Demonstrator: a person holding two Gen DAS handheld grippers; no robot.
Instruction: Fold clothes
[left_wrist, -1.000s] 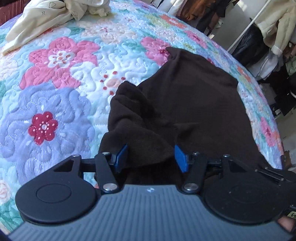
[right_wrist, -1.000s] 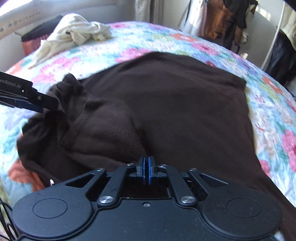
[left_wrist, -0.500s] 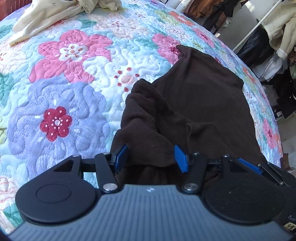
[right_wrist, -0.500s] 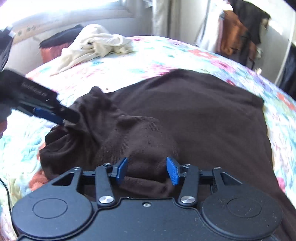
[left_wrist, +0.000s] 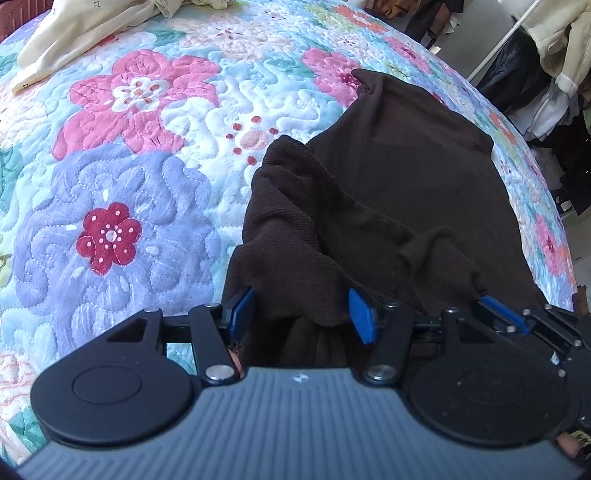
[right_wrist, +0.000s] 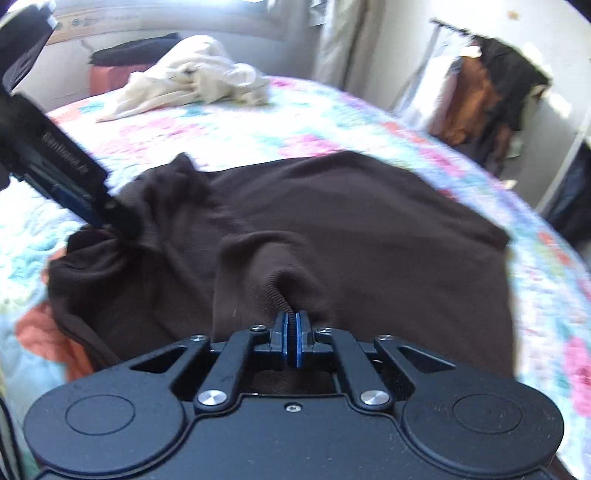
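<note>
Although the brown garment (right_wrist: 354, 229) lies mostly spread over the near half of the flowered quilt (left_wrist: 122, 177), I judge the folding barely begun: its near left portion is bunched and no clean fold shows. My right gripper (right_wrist: 291, 328) is clenched on a ridge of cloth at the near edge. My left gripper (left_wrist: 301, 310) stands parted around a bunched fold; whether its pads press the cloth I cannot tell. A cream garment (right_wrist: 192, 85) waits, crumpled, at the far left.
</note>
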